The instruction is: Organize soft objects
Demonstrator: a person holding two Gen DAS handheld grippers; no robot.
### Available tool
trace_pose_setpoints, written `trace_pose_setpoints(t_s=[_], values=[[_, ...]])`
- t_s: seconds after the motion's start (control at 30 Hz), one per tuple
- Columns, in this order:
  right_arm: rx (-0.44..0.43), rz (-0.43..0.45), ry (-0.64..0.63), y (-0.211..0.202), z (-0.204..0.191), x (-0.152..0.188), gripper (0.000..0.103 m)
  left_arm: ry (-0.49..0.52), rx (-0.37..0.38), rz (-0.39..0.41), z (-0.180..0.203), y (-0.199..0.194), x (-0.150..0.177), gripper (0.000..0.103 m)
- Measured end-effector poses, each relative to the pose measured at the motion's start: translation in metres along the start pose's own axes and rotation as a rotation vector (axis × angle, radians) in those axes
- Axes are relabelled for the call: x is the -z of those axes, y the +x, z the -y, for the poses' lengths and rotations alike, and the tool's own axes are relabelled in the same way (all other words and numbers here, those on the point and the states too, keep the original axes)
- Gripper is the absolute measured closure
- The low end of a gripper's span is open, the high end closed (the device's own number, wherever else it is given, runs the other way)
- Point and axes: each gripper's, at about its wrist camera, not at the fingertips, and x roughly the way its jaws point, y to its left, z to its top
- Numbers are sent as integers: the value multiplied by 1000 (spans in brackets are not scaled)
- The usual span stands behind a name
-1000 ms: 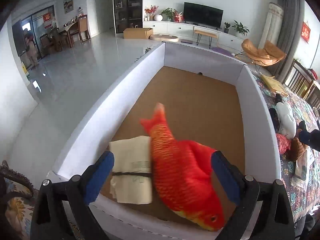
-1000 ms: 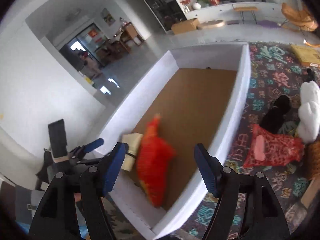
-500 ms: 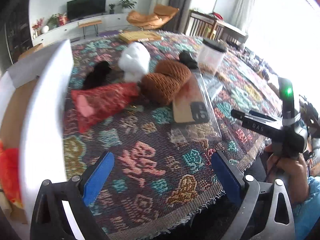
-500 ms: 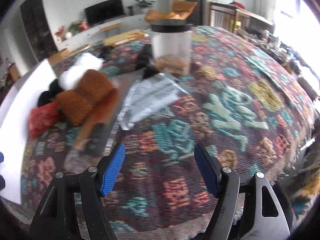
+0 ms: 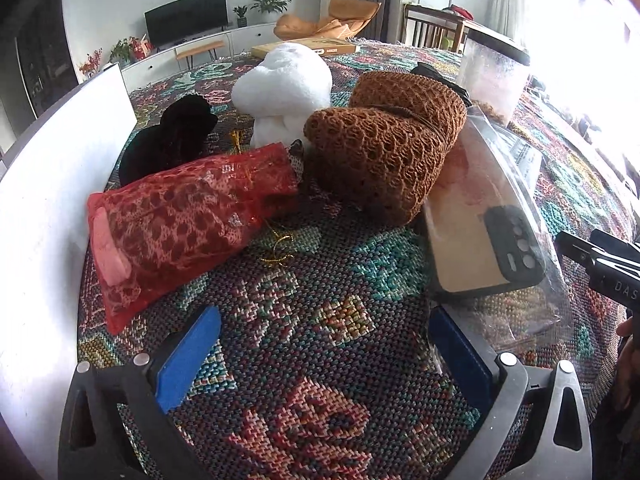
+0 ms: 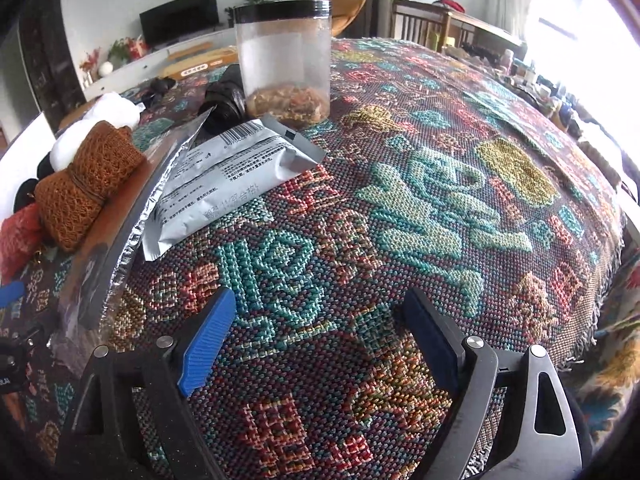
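In the left wrist view my left gripper [image 5: 324,340] is open and empty, low over the patterned cloth. Just beyond it lie a red mesh pouch [image 5: 188,216], a brown knitted bundle [image 5: 384,148], a white plush [image 5: 284,88] and a black soft item [image 5: 168,140], close together. The white box wall [image 5: 44,184] runs along the left. In the right wrist view my right gripper [image 6: 316,332] is open and empty over bare cloth. The brown bundle [image 6: 88,184] and white plush [image 6: 108,116] lie at its far left.
A phone in a clear bag [image 5: 492,236] lies right of the brown bundle. A grey foil packet [image 6: 228,176] and a clear jar with a black lid [image 6: 286,60] stand ahead of the right gripper. The table edge [image 6: 600,280] drops off at right.
Both grippers have swung away from the box holding the red fish plush and now face the table. The left has come closer to the pile of soft items.
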Motion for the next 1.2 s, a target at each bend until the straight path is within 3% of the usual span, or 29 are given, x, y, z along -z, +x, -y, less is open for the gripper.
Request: trace_pose_setpoints(t_s=[1.2], values=[[-8,6,-1,-3,-3,4,12,-4,-7,11,0,1,2,0]])
